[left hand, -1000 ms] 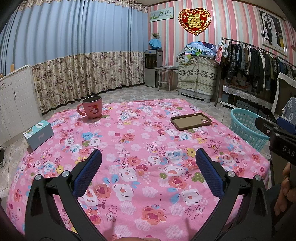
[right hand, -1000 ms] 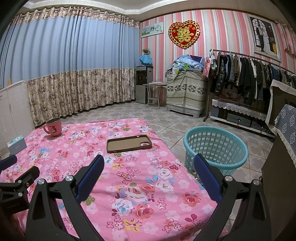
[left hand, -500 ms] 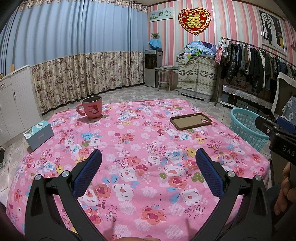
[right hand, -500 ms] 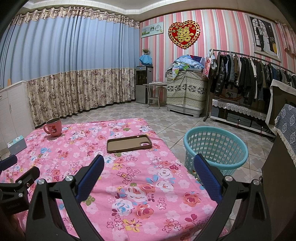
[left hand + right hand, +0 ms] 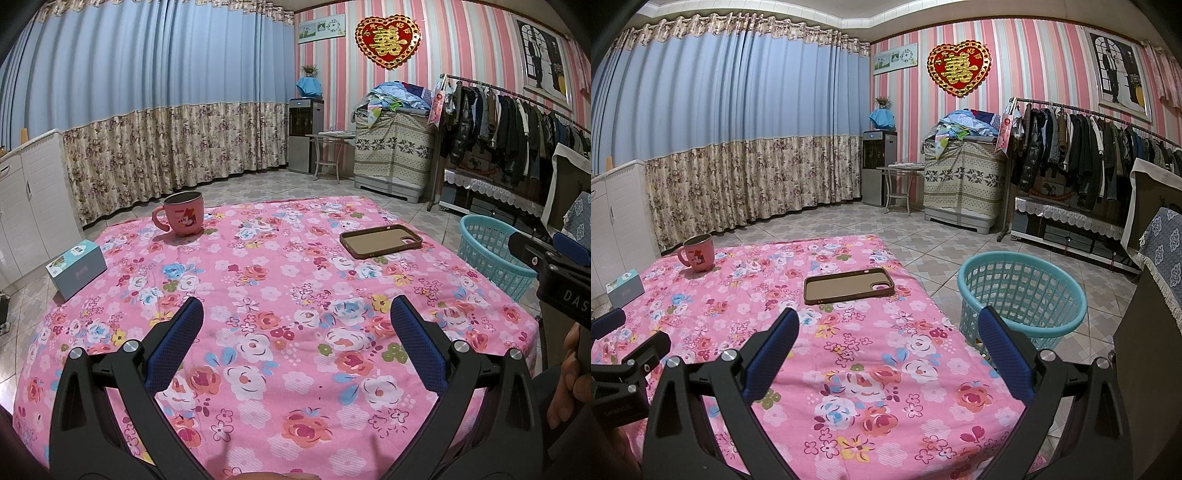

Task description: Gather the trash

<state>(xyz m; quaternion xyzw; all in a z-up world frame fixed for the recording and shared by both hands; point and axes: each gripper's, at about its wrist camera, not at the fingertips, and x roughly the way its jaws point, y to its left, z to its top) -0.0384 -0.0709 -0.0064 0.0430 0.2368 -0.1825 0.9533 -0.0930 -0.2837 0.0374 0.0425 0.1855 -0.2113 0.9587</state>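
A pink floral tablecloth [image 5: 280, 295] covers the table, also seen in the right wrist view [image 5: 849, 354]. On it lie a brown phone case [image 5: 380, 240] [image 5: 849, 285], a pink mug [image 5: 183, 214] [image 5: 698, 254] and a small teal box [image 5: 75, 268] [image 5: 625, 288]. A teal basket [image 5: 1021, 295] [image 5: 487, 251] stands on the floor past the table's right edge. My left gripper [image 5: 295, 314] hovers open above the near part of the table, holding nothing. My right gripper [image 5: 886, 325] is open near the table's right corner, with nothing between its fingers.
White cabinets [image 5: 29, 199] stand to the left and curtains [image 5: 166, 110] hang behind. A clothes rack [image 5: 1089, 155], a covered cabinet [image 5: 964, 181] and a water dispenser [image 5: 877, 166] line the back right. A dark cloth-draped piece of furniture [image 5: 1152, 266] stands at the right. A person's hand [image 5: 565, 391] shows at the right edge.
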